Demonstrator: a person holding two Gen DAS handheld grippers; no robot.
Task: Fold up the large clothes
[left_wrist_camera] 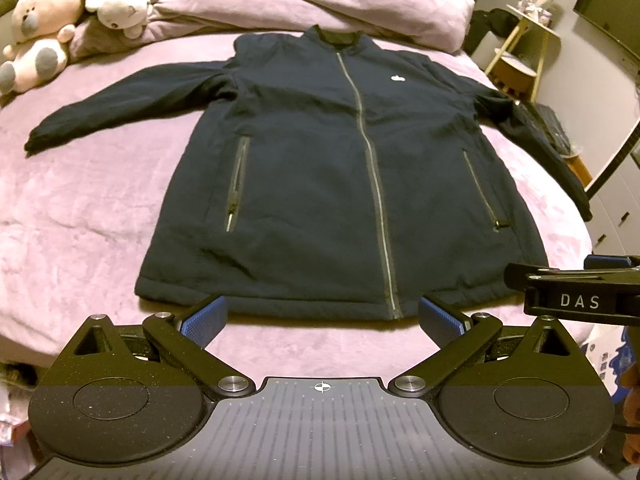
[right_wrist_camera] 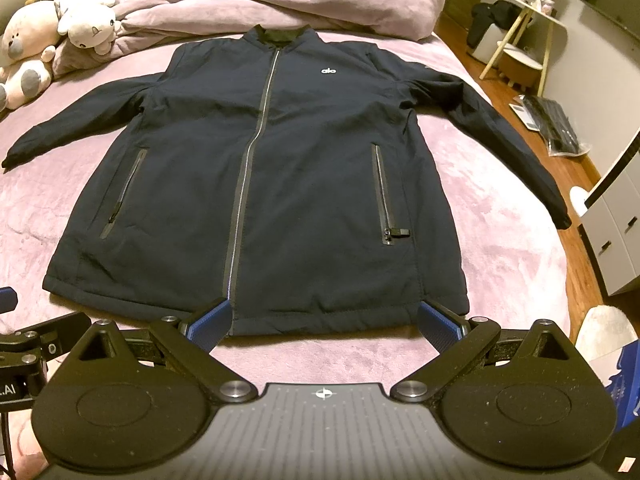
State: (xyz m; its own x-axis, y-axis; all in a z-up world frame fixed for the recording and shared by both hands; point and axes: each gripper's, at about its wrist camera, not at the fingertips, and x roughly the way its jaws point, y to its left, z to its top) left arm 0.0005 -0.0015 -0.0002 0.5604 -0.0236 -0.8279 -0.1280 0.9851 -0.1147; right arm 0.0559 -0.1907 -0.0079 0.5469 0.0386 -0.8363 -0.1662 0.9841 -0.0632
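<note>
A dark navy zip-up jacket (left_wrist_camera: 320, 168) lies flat and face up on the pink bed (left_wrist_camera: 100, 208), zipped, collar far, both sleeves spread out. It also shows in the right wrist view (right_wrist_camera: 272, 168). My left gripper (left_wrist_camera: 322, 322) is open and empty, just short of the jacket's hem near the zipper's bottom end. My right gripper (right_wrist_camera: 324, 322) is open and empty, just short of the hem's right half. The right gripper's side shows at the right edge of the left wrist view (left_wrist_camera: 576, 292).
A crumpled pink duvet (left_wrist_camera: 312, 0) lies behind the collar. Plush toys (left_wrist_camera: 40, 28) sit at the far left. The right sleeve's cuff (right_wrist_camera: 560, 212) hangs over the bed's right edge. A white drawer unit (right_wrist_camera: 616, 232) and wooden floor with a dark package (right_wrist_camera: 556, 128) lie to the right.
</note>
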